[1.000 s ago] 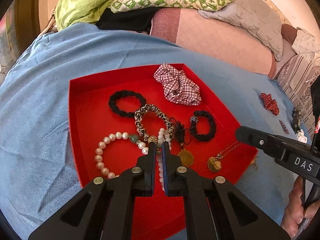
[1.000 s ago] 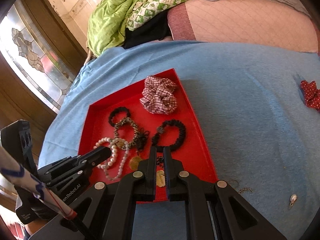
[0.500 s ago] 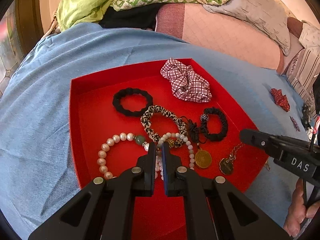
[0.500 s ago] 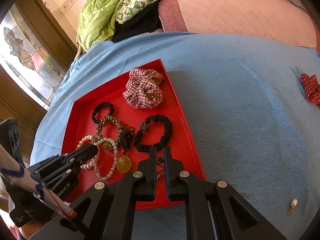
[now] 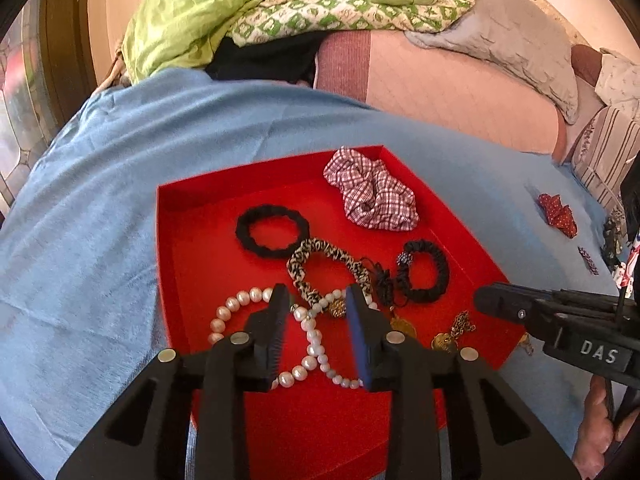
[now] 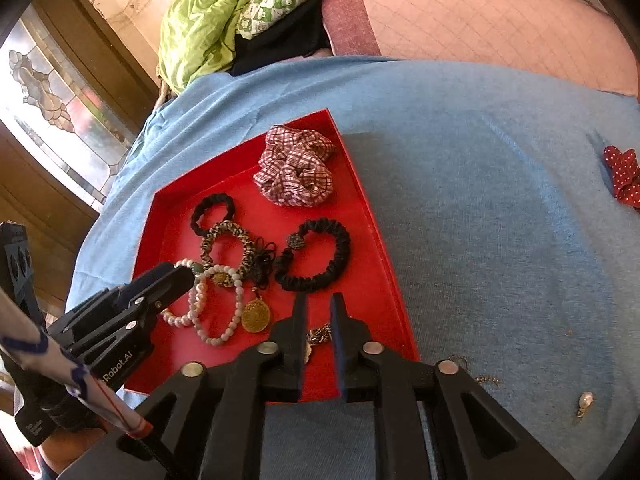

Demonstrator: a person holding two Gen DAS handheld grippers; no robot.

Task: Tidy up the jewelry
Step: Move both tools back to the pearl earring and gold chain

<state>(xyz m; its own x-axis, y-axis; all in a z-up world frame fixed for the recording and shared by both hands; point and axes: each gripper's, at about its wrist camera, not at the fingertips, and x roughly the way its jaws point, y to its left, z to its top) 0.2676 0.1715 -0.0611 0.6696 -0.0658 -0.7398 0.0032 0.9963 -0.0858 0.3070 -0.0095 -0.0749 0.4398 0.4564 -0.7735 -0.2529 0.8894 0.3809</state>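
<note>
A red tray (image 5: 192, 240) on the blue cloth holds scrunchies, pearls and gold pendants. My left gripper (image 5: 316, 292) hangs over its near side with the jaws opening. A pearl strand (image 5: 314, 344) lies in the tray between the fingers, and the pads do not touch it. A pearl bracelet (image 5: 230, 306) curls to the left. My right gripper (image 6: 319, 300) is over the tray's near right corner (image 6: 400, 344), its jaws also opening. A gold chain with pendant (image 6: 319, 334) rests on the tray floor between its fingers, free of the pads. A gold coin pendant (image 6: 255, 316) lies beside it.
A plaid scrunchie (image 5: 372, 196) sits in the tray's far corner, with black ones (image 5: 272, 232) and a leopard one (image 5: 320, 248) nearer. On the cloth to the right lie a red dotted bow (image 6: 622, 174), a loose chain (image 6: 486, 378) and a small pearl drop (image 6: 584, 400). Green bedding (image 5: 240, 8) is piled behind.
Both grippers went from shut to parted jaws. The pearl strand and the gold chain are let go and lie in the tray. The hands barely shifted.
</note>
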